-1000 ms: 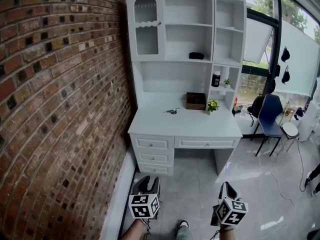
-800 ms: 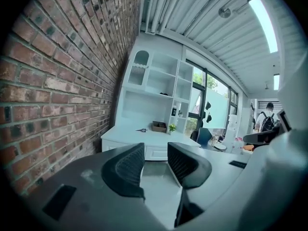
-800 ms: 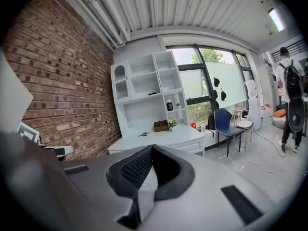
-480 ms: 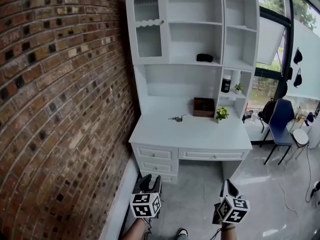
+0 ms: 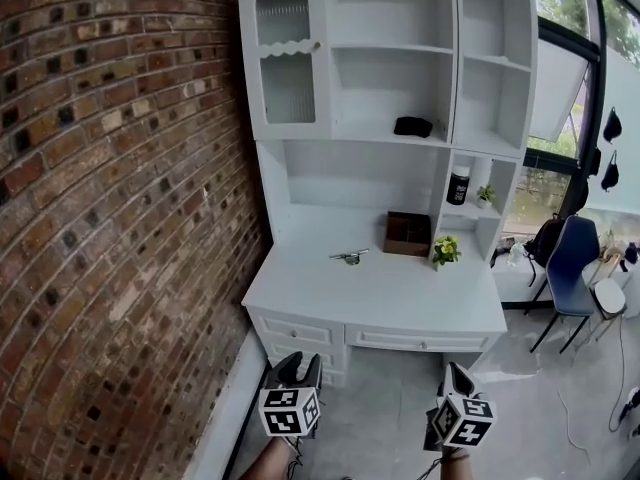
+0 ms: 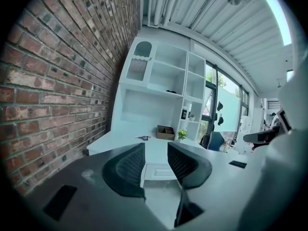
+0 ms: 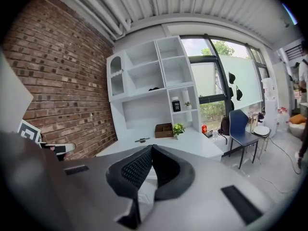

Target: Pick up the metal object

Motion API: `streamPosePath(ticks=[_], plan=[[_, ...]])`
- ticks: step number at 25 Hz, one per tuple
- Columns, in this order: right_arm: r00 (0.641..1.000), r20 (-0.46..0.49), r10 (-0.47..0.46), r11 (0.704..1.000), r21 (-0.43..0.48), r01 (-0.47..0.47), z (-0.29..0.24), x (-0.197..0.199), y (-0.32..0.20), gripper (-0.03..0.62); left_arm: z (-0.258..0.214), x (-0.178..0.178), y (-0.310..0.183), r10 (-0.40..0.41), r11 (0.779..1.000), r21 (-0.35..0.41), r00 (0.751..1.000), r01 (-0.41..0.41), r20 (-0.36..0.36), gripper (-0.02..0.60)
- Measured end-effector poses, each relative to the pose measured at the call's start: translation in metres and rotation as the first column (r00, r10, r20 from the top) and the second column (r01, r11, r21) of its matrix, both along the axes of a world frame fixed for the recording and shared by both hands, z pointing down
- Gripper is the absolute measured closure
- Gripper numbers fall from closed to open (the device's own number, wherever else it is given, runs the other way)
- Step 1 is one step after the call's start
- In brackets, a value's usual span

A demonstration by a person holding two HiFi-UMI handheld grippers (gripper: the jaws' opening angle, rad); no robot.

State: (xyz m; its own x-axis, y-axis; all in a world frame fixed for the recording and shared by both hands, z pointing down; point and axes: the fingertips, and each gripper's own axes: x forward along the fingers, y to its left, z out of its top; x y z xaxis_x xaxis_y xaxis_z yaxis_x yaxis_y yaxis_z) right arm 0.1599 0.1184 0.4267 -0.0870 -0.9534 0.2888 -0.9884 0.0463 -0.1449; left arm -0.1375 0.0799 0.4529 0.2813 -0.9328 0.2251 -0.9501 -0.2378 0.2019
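Jaws of our left gripper (image 5: 293,366) and right gripper (image 5: 455,376) hang low in the head view, well apart from the metal object (image 5: 348,257) on the tabletop (image 5: 400,298). Left gripper view: jaws narrowly parted, empty. Right gripper view: jaws meet, empty; we should part them first. The object's shape is too small to judge, so we close in before choosing a grip.

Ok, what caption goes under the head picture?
Left gripper and right gripper low before the white desk with the metal object.

Small metal object (image 5: 349,257) flat on desk (image 5: 400,303)
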Motion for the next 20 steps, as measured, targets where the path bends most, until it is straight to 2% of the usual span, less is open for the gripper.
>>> streamPosePath(ticks=[7, 20], plan=[[1.000, 0.013, 0.015, 1.000, -0.019, -0.015, 0.011, 0.032, -0.046, 0.592, 0.012, 0.023, -0.045, 0.010, 1.000, -0.030, 1.000, -0.010, 0.011, 0.442], [1.000, 0.005, 0.024, 0.998, -0.049, -0.024, 0.024, 0.044, -0.122, 0.592, 0.027, 0.034, -0.133, 0.030, 0.999, -0.041, 1.000, -0.029, 0.009, 0.442]])
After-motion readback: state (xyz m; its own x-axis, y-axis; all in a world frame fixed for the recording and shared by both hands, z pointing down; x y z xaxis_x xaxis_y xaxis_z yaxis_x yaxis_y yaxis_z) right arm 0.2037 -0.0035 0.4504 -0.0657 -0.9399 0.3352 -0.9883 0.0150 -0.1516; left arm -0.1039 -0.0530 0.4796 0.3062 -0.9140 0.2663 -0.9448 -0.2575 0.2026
